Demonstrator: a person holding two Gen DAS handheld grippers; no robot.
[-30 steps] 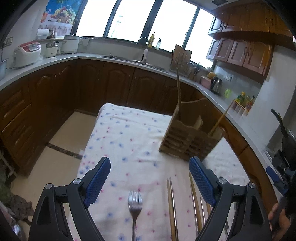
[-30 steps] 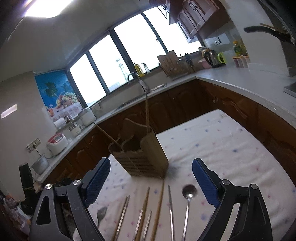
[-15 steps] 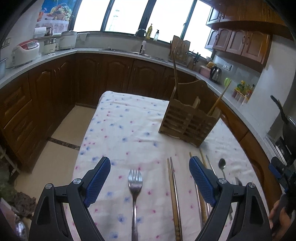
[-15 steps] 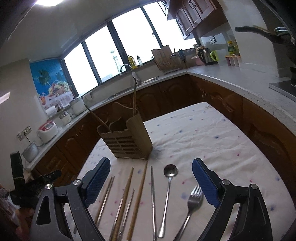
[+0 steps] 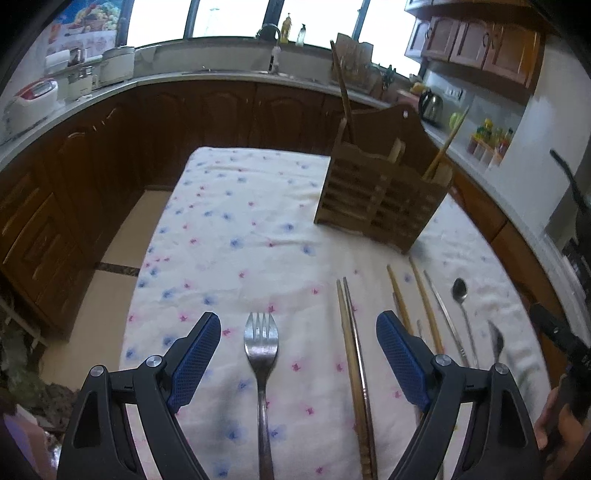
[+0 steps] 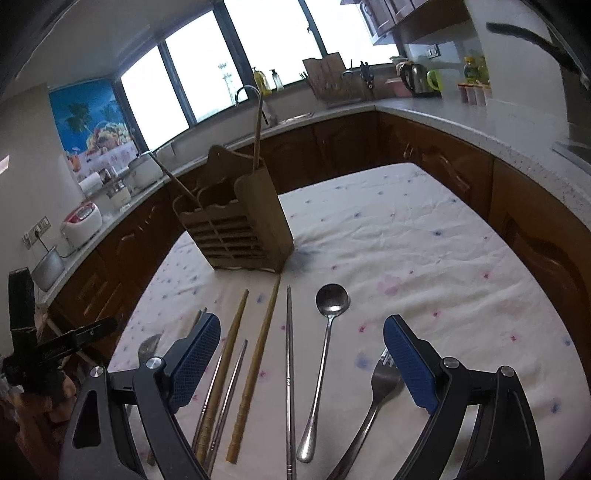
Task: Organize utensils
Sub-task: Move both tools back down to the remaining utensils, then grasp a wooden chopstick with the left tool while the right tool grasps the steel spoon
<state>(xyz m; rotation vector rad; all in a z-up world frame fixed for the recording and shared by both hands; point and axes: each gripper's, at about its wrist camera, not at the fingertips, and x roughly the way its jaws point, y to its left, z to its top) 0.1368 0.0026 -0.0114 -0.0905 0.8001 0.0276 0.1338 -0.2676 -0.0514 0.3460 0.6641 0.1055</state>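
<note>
A wooden utensil holder (image 5: 384,199) (image 6: 236,221) stands on the floral tablecloth (image 5: 236,229), with two wooden sticks poking out of it. In front of it lie wooden chopsticks (image 6: 258,362), a metal chopstick (image 6: 289,369), a spoon (image 6: 330,299) and a fork (image 6: 380,387). My left gripper (image 5: 298,321) is open above a second fork (image 5: 260,339), which lies between its fingers untouched; a chopstick pair (image 5: 352,350) lies just to the right of that fork. My right gripper (image 6: 302,325) hovers open over the spoon and chopsticks, holding nothing.
Dark wooden cabinets and a grey counter (image 6: 461,122) curve around the table. On it are a rice cooker (image 6: 83,221), a kettle (image 6: 415,79) and a sink tap (image 5: 271,33). The cloth's left edge drops to tiled floor (image 5: 122,251). A hand (image 5: 554,424) shows at the right.
My left gripper has drawn back along the table, so the holder looks farther off and more utensils show. My right gripper has sunk and tipped down toward the laid-out utensils.
</note>
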